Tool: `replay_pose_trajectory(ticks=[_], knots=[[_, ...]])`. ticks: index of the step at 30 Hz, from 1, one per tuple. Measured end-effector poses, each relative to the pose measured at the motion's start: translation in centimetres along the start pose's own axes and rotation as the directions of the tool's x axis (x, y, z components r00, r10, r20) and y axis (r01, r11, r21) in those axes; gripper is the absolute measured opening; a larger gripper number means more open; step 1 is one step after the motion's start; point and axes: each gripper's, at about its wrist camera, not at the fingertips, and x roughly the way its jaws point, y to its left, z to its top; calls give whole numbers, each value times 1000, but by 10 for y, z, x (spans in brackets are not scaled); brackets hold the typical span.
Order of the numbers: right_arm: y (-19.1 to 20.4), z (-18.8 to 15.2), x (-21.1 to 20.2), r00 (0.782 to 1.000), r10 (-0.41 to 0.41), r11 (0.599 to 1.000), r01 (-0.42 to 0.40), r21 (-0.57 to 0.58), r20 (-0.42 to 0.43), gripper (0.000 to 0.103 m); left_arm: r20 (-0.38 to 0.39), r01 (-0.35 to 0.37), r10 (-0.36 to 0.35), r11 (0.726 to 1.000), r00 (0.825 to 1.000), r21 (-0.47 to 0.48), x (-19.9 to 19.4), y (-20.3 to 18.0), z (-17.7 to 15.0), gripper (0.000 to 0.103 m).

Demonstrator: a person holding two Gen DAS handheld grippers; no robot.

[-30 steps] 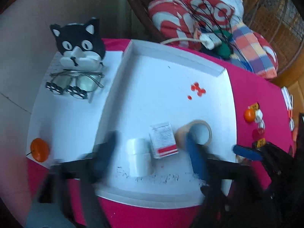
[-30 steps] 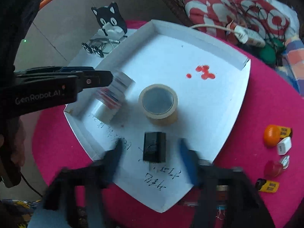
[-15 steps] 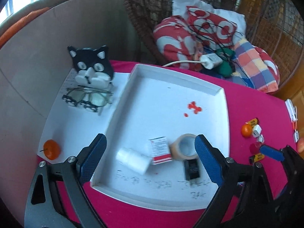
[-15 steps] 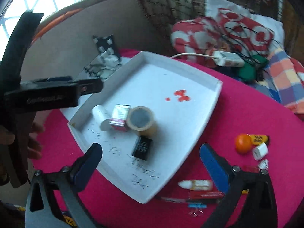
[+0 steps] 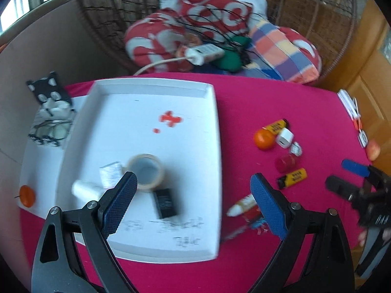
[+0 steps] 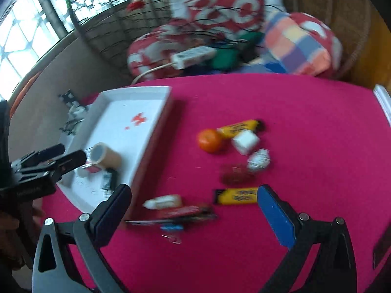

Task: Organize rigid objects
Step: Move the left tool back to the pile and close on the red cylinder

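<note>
Moved: both views have swung right, off the shallow white rectangular tray (image 5: 215,146) toward loose items on the pink surface (image 6: 305,122).
Left view only: round orange fruit (image 5: 27,196), far left.
Left gripper (image 5: 193,204): wide, empty; black rectangular box (image 5: 165,202) between its fingers.
Right gripper (image 6: 193,210): wide, empty; yellow-and-black tube (image 6: 235,196) centre frame.

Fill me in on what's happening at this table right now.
A person holds tongs in each hand, sorting small items into a white tray on the pink table. The tray already holds a tape roll, a black box, a small carton and a white bottle. The left tongs and right tongs are open and empty. An orange, yellow packets and a white cube wait outside.
</note>
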Motion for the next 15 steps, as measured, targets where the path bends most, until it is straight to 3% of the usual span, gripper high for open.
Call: replay_pose_trajectory(ticks=[6, 9, 12, 15], knots=[[-72, -8, -25, 998, -55, 989, 51, 137, 24, 103, -48, 49, -47, 998, 998, 45, 15, -33, -10, 94], [-101, -15, -31, 998, -66, 979, 62, 196, 14, 103, -106, 98, -85, 987, 991, 129, 26, -53, -19, 94], [-118, -25, -34, 997, -76, 974, 75, 212, -5, 103, -160, 83, -45, 967, 986, 241, 39, -75, -28, 94], [-129, -33, -37, 997, -76, 973, 78, 215, -21, 103, -190, 92, -41, 959, 981, 269, 52, -91, -32, 94]])
